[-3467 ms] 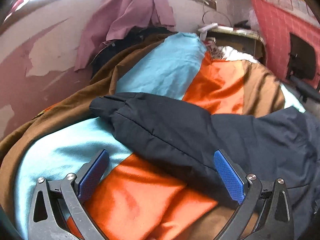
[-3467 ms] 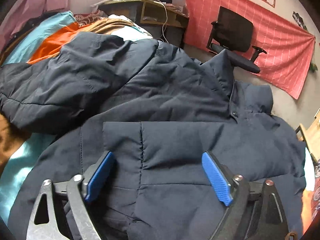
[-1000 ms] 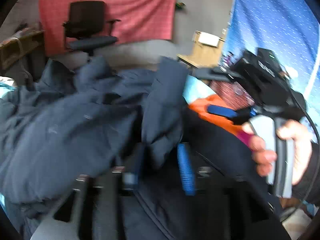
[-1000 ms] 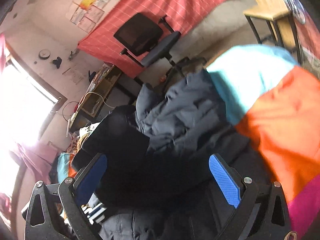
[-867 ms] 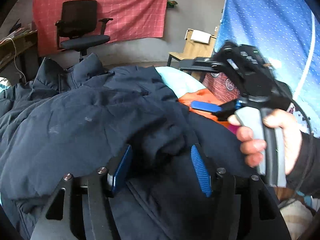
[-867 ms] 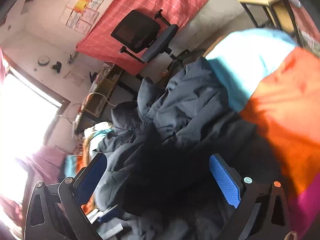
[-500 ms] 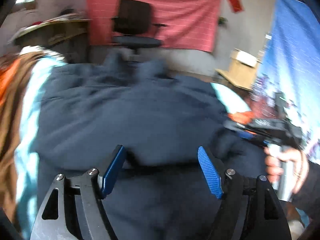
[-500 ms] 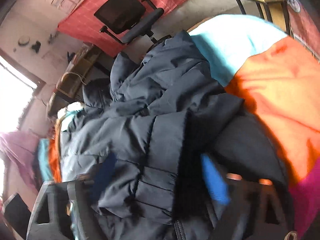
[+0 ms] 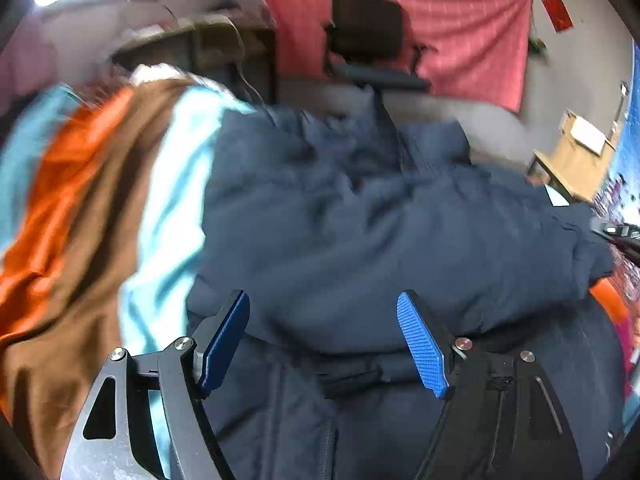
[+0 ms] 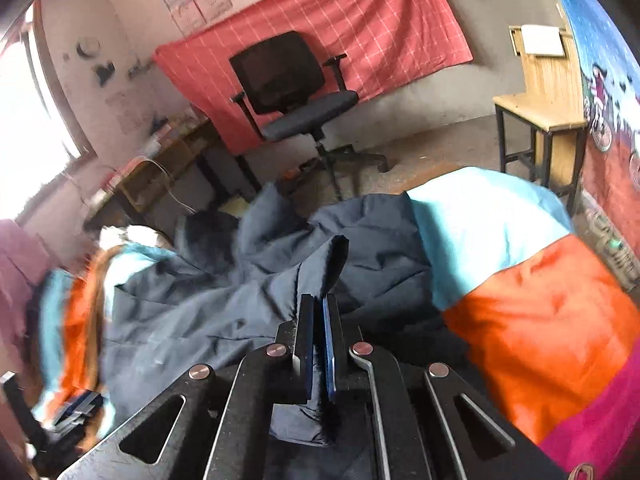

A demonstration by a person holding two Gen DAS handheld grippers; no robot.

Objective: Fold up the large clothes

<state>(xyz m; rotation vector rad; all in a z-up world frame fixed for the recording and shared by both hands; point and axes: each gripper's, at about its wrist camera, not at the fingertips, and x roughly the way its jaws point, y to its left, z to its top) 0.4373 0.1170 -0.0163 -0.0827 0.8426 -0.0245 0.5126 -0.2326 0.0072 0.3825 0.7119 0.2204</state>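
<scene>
Pinching a raised flap of the navy padded jacket [image 10: 224, 304], the right gripper [image 10: 316, 344] is seen closed at lower centre of the right wrist view, pads nearly touching w/ thin fabric between. The left gripper [image 9: 324, 340] is spread wide at the bottom of the left wrist view, nothing caught; jacket bulk lies between and beyond its blue pads [image 9: 420, 344].

The jacket is spread across the middle of both views on a striped bedcover [image 10: 540, 300] of light blue, orange, brown and pink. An office chair [image 10: 296, 96] and a red checked cloth [image 10: 360, 12] are seen in the upper frame, a wooden desk [image 10: 544, 92] at upper right.

Progress, as judged: early to mid. One part appears laid over the body, but the jacket is still bulky and rumpled; further folds and flattening are left.

No brand or legible writing is made out; wall posters too small to read.
</scene>
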